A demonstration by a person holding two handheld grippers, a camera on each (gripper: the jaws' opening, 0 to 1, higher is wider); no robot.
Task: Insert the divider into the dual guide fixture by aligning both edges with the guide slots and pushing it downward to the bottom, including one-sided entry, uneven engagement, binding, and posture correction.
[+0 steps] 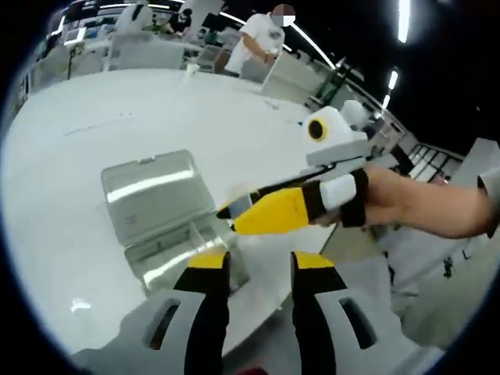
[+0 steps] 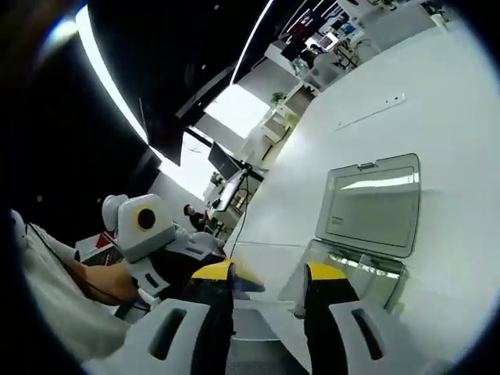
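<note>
A clear plastic box [image 1: 181, 251] lies on the white table [image 1: 70, 156] with its lid [image 1: 155, 195] swung open. My left gripper [image 1: 259, 262] stands open just above the box's near edge, with nothing between its yellow-tipped jaws. A hand holds my right gripper [image 1: 228, 211], which comes in from the right with its tips over the box. In the right gripper view, my right gripper [image 2: 269, 273] is open, and the box [image 2: 351, 269] and its raised lid [image 2: 375, 207] lie just ahead on the right. The left gripper [image 2: 248, 281] crosses in from the left. Any parts inside the box are too blurred to make out.
The white table [image 2: 437, 101] stretches far beyond the box. A person [image 1: 258, 43] stands at its far side among white equipment. A railing [image 1: 430, 160] and a hand with a sleeve [image 1: 437, 207] are at the right.
</note>
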